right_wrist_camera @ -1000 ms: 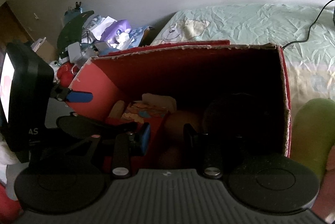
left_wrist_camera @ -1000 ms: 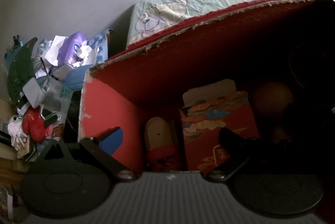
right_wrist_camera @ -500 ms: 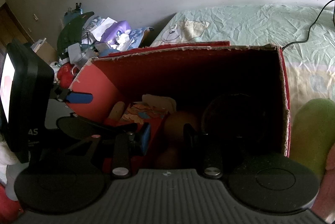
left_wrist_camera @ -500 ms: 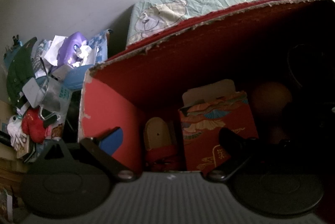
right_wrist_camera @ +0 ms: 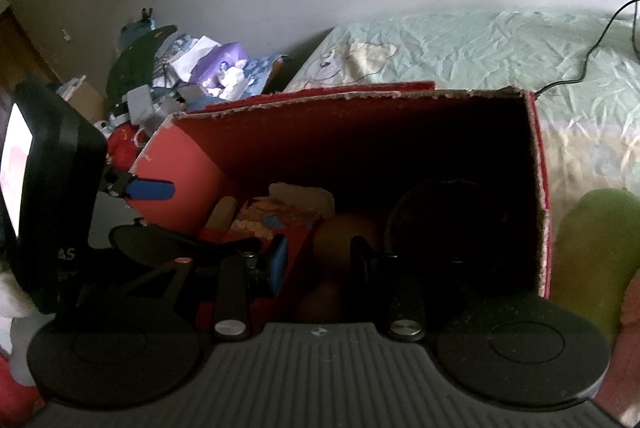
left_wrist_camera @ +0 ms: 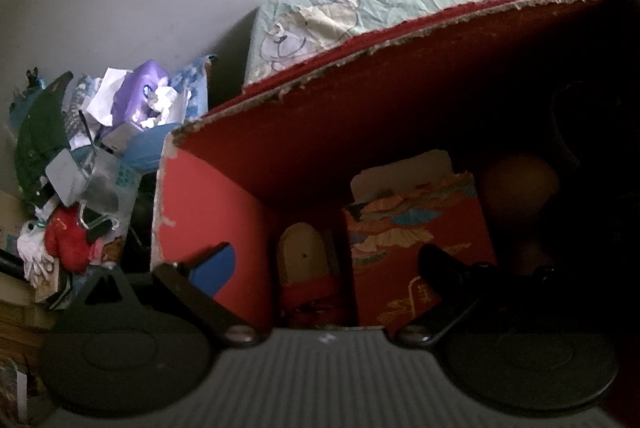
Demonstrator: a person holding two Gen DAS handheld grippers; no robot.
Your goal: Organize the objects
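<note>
Both grippers hang over the open red cardboard box, which sits on a bed covered by a pale green bear-print sheet.

The left gripper has its jaws spread wide, one blue-padded finger outside the box's left wall and the black finger over the small red paper carton printed with fans and gold script. That carton stands upright against the box's left part, a cream flap rising behind it. Just left of it, between carton and wall, a beige rounded slipper-like piece with a red band stands on end, its long axis vertical, directly ahead of the left gripper's centre line.

The right gripper has its jaws parted with a moderate gap and nothing between them. Straight beyond its tips lies a dull brown rounded ball-like object, beside the printed carton; further right in the box is a dark round shape too shadowed to identify.

A yellow-green rounded fruit-like object lies outside the box, just beside its right wall, nearer the right gripper. If it is the next thing to go in, it sits to that gripper's right, calling for a sideways swing.

A heap of papers and bags sits off the bed to the left.
</note>
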